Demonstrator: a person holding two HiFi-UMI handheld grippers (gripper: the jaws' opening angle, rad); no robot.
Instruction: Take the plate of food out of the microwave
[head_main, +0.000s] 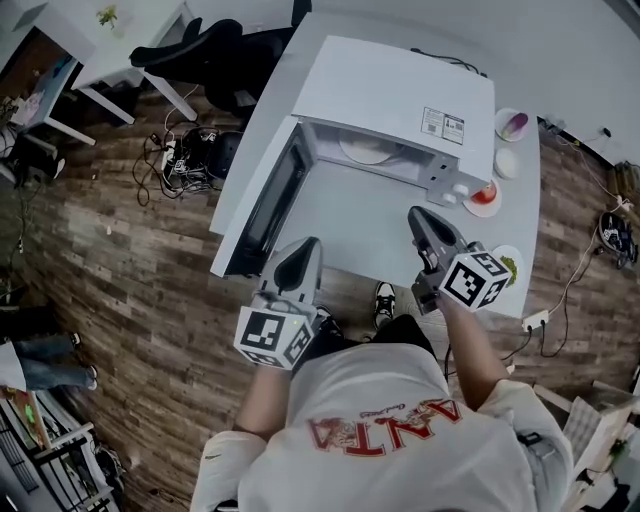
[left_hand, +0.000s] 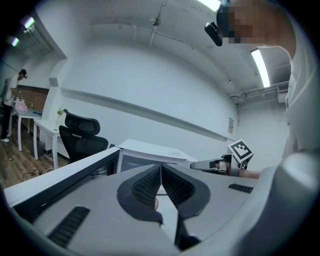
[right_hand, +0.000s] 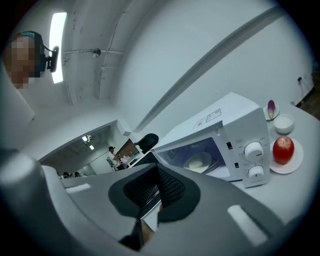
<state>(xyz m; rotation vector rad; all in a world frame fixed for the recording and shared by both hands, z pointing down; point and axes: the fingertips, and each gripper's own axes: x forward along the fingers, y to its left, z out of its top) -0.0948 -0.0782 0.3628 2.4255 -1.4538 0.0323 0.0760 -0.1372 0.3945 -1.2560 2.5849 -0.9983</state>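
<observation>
The white microwave (head_main: 400, 105) stands on the white table (head_main: 350, 215) with its door (head_main: 268, 205) swung open to the left. A pale plate of food (head_main: 365, 150) lies inside on the turntable; the right gripper view also shows this plate (right_hand: 197, 163) in the cavity. My left gripper (head_main: 300, 248) hovers near the table's front edge, by the door's end, shut and empty. My right gripper (head_main: 418, 215) hangs over the table in front of the control panel, also shut with nothing in it. Both are well short of the cavity.
To the right of the microwave stand a red apple on a saucer (head_main: 486, 195), a small white bowl (head_main: 507, 163), a dish with a purple item (head_main: 513, 125) and a plate of greens (head_main: 508, 265). A black office chair (head_main: 215, 55) stands at the table's far left.
</observation>
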